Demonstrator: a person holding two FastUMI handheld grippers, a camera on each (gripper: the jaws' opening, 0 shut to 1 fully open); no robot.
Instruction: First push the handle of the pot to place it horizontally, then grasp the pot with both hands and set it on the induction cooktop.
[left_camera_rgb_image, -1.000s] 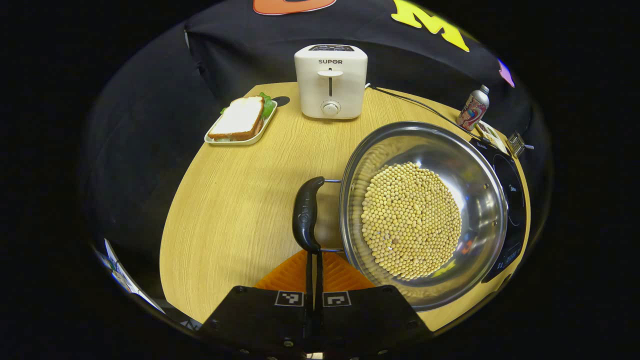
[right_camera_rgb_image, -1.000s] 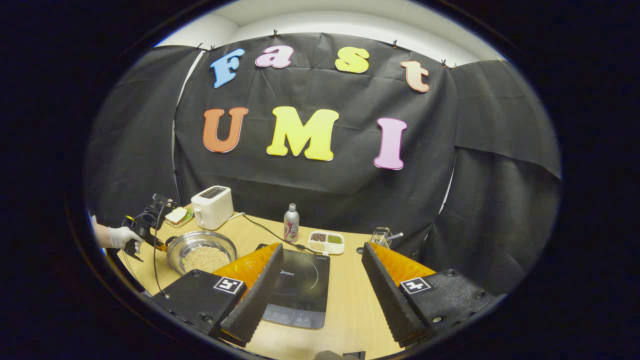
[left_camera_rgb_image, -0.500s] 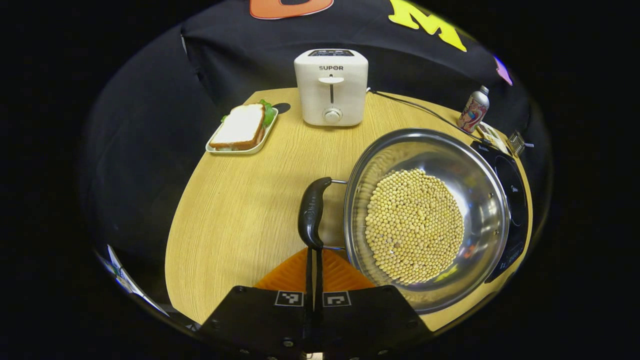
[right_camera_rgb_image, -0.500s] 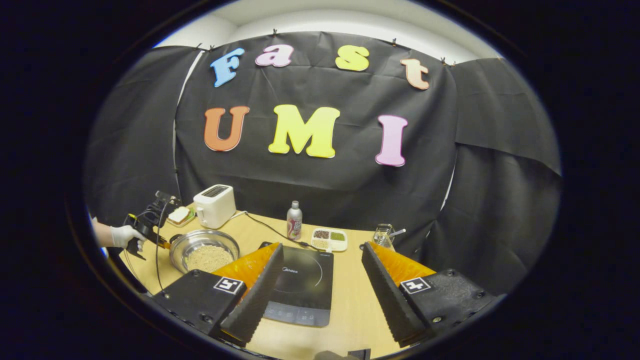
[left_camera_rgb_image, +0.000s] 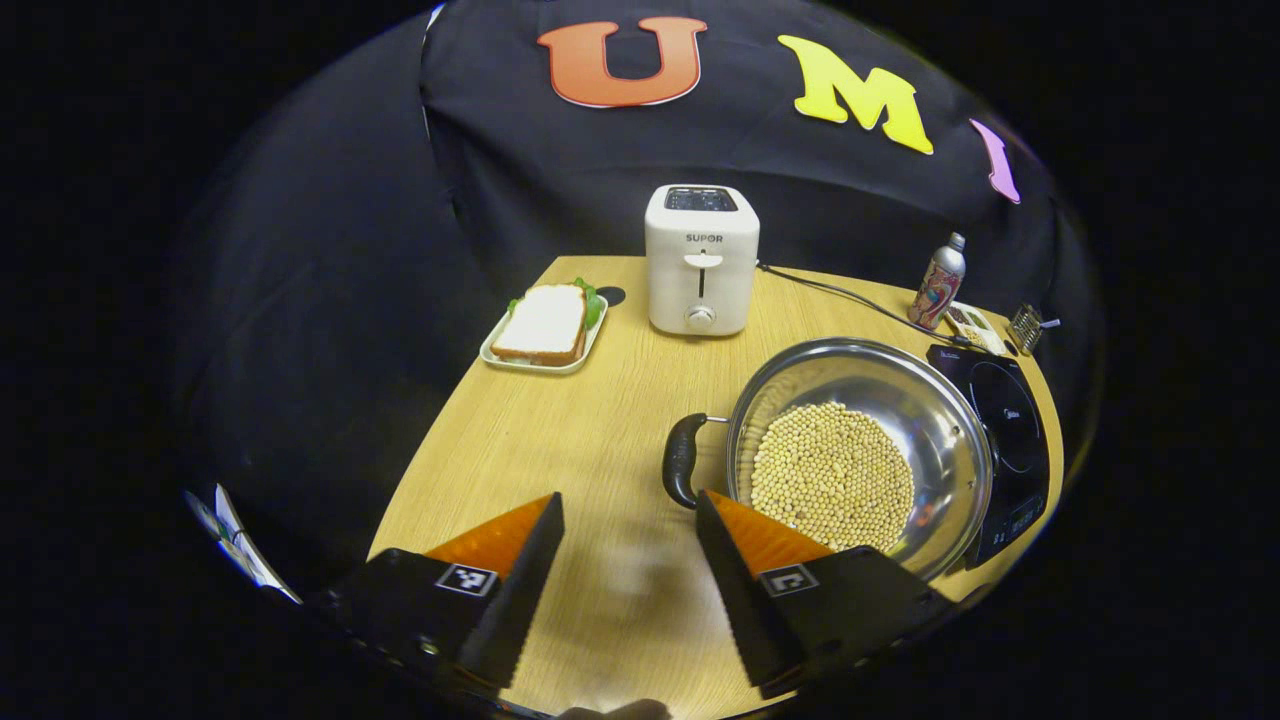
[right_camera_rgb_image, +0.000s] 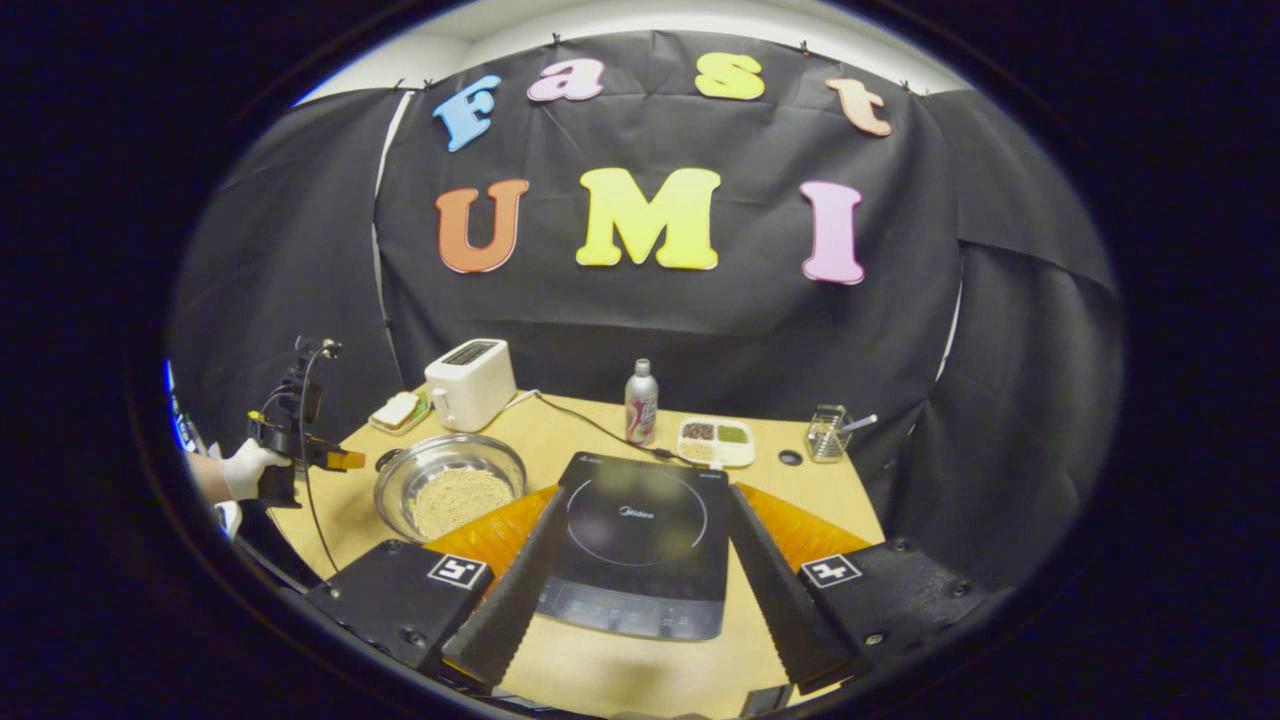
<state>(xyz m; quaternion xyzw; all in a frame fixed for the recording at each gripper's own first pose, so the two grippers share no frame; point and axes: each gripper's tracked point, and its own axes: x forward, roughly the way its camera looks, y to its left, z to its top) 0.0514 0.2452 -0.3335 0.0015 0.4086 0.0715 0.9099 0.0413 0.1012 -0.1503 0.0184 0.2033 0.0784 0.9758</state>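
Beside the pot (left_camera_rgb_image: 860, 450), left gripper (left_camera_rgb_image: 628, 535) fingers now spread, backed off handle (left_camera_rgb_image: 681, 472), right gripper (right_camera_rgb_image: 640, 560) spread.

Left hand-held gripper (left_camera_rgb_image: 625, 505): fingers spread apart, nothing between them, tips pointing forward and downward, raised above the bench (left_camera_rgb_image: 560, 420). In the right gripper view it sits at the far left (right_camera_rgb_image: 340, 460), gripped by a gloved hand (right_camera_rgb_image: 243, 467) with a bare forearm behind it.

Right hand-held gripper (right_camera_rgb_image: 640, 500): fingers spread wide, gripping nothing, aimed forward and tilted down over the bench.
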